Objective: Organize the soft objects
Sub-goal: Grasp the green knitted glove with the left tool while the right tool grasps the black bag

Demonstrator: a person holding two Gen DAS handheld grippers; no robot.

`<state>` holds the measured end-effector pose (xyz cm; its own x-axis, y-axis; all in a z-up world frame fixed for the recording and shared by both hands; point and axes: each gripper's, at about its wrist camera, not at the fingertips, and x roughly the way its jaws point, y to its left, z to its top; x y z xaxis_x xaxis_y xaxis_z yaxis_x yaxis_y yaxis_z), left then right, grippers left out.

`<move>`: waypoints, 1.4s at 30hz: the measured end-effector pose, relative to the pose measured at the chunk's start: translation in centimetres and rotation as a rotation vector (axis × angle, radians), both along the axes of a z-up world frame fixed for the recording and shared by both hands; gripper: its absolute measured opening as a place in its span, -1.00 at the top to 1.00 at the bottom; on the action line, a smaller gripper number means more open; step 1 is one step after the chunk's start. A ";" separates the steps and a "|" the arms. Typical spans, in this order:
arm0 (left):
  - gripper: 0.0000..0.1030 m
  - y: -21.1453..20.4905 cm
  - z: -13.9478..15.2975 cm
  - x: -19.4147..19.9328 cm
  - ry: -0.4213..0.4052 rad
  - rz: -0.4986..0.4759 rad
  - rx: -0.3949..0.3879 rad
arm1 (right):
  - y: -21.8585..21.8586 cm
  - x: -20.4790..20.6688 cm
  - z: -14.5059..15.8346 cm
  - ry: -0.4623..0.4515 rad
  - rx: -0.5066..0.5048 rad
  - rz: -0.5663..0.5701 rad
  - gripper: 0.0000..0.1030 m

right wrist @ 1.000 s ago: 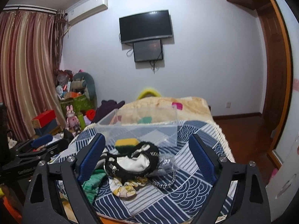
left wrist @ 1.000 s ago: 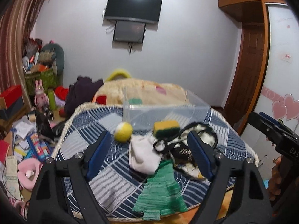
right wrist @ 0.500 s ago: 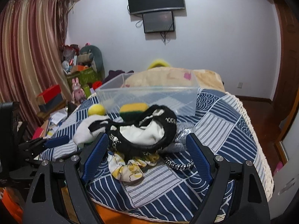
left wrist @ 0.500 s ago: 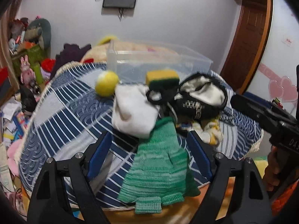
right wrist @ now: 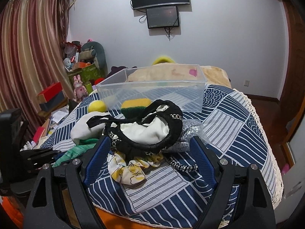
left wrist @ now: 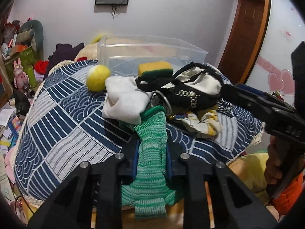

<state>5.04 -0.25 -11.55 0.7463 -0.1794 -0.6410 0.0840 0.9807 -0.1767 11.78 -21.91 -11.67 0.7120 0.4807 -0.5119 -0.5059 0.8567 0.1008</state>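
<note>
On blue-patterned bedspread (left wrist: 63,114): left gripper (left wrist: 151,158) clamped on green knitted glove (left wrist: 152,143) for lifting toward clear plastic bin (left wrist: 152,45) behind — right gripper (right wrist: 150,156) spread wide, straddling black-trimmed white fabric pouch (right wrist: 144,131) — ungrasped.

The green knitted glove (left wrist: 151,152) is pinched between the left tool (left wrist: 152,159), whose pads cover its middle; its upper end slips under the white cloth (left wrist: 124,99). In the right wrist view only a green sliver shows at centre left, behind the blue pad. The floral fabric (right wrist: 129,168) lies partly under the black bag (right wrist: 144,131). The sponge (right wrist: 135,105) is half hidden by the bag's rim. The hand (left wrist: 276,164) on the right tool is cut by the frame's right edge.
</note>
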 end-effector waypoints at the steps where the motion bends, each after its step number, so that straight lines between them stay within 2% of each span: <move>1: 0.57 -0.1 0.3 -0.3 -0.011 -0.002 0.003 | 0.0 0.0 0.0 0.002 0.000 -0.001 -0.62; 4: 0.58 0.0 1.4 -1.0 -0.042 0.005 0.015 | -0.1 0.2 0.0 0.006 0.001 -0.002 -0.62; 16: 0.58 2.2 4.6 -1.7 -0.121 0.040 -0.029 | 0.5 1.2 -0.1 0.021 -0.013 0.021 -0.62; 26: 0.58 3.5 7.0 -1.4 -0.191 0.076 -0.027 | 2.5 2.7 -1.2 0.025 -0.092 0.038 -0.62; 31: 0.58 3.8 7.4 -1.0 -0.193 0.075 -0.038 | 3.4 3.0 -1.8 0.002 -0.156 0.046 -0.61; 36: 0.58 3.8 7.4 -0.2 -0.186 0.076 -0.035 | 3.8 2.9 -2.1 -0.026 -0.202 0.037 -0.23; 39: 0.58 3.9 7.1 0.0 -0.176 0.080 -0.037 | 3.2 2.8 -1.8 -0.029 -0.186 0.029 0.16; 40: 0.58 4.0 7.0 0.1 -0.172 0.080 -0.040 | 3.0 2.9 -1.7 -0.033 -0.188 0.012 0.48; 42: 0.58 4.1 6.8 0.3 -0.165 0.084 -0.043 | 2.3 3.3 -1.4 -0.014 -0.154 0.014 0.55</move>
